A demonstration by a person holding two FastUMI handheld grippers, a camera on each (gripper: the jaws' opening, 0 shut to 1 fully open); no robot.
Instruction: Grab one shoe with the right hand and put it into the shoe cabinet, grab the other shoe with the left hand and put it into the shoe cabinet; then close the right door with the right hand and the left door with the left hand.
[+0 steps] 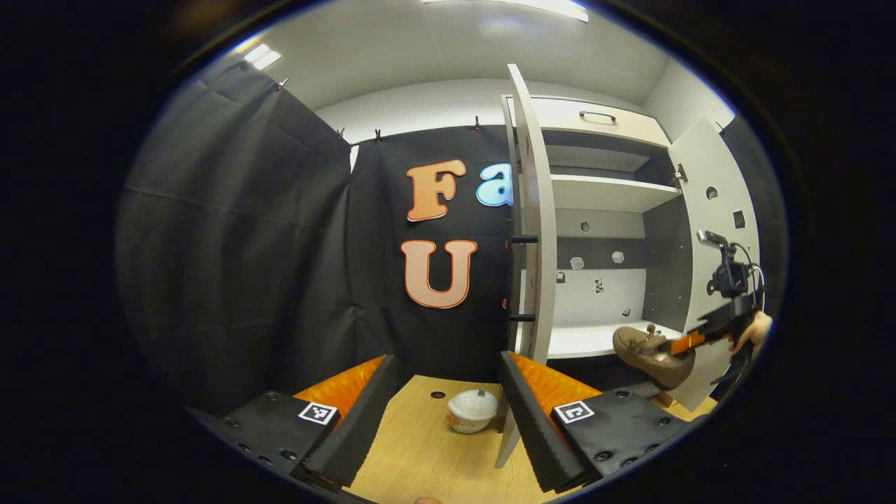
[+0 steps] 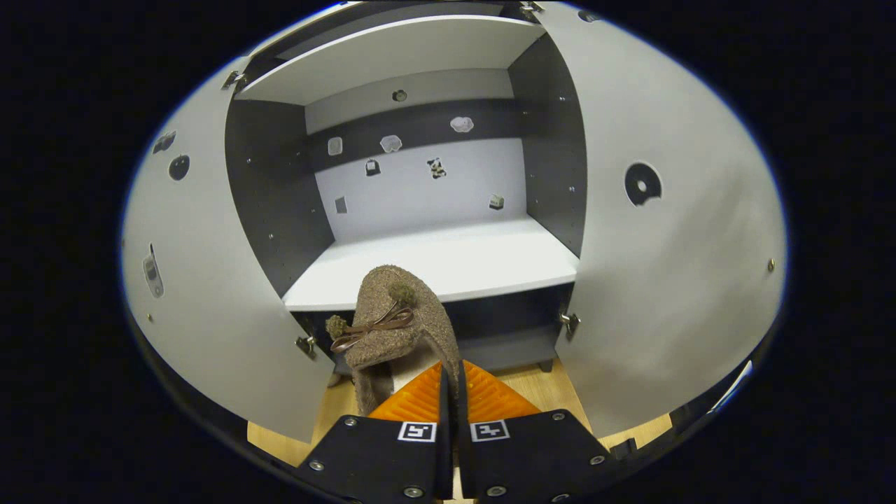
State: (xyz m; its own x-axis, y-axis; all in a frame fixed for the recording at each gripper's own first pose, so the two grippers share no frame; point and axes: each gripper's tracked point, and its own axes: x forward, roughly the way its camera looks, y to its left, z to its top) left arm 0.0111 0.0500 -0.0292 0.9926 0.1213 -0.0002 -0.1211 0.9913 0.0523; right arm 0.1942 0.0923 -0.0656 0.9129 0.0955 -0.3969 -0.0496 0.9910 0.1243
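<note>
**Right gripper view: brown shoe held at the cabinet mouth, left tool waiting wide**

Right gripper view: the right tool [image 2: 450, 392] was clamped on the heel edge of the brown shoe [image 2: 395, 325], fingers nearly meeting with the rim pinched between them. The toe pointed forward, toward the lower shelf [image 2: 448, 262] of the shoe cabinet [image 2: 280, 189], and the shoe hung just in front of the shelf's front edge, not yet resting on it. A heel grip likely let the toe lead into the opening. Both doors stood swung wide, the left door [image 2: 203, 294] and the right door [image 2: 672, 280], so the way in was clear.

Left gripper view: the left tool [image 1: 437, 413] hung low over the wooden worktop [image 1: 420, 462], fingers spread and holding nothing. Between them, farther off, sat a white rounded object [image 1: 470, 410]; I could not tell whether it was the other shoe. The right tool and its brown shoe showed at the far right, by the lower shelf.

Writing: each tool carried a square black-and-white code tag [image 1: 318, 412], not readable as text. Small stickers on the cabinet's back panel [image 2: 420, 182] were too small to read. No brand showed on the shoe.
</note>
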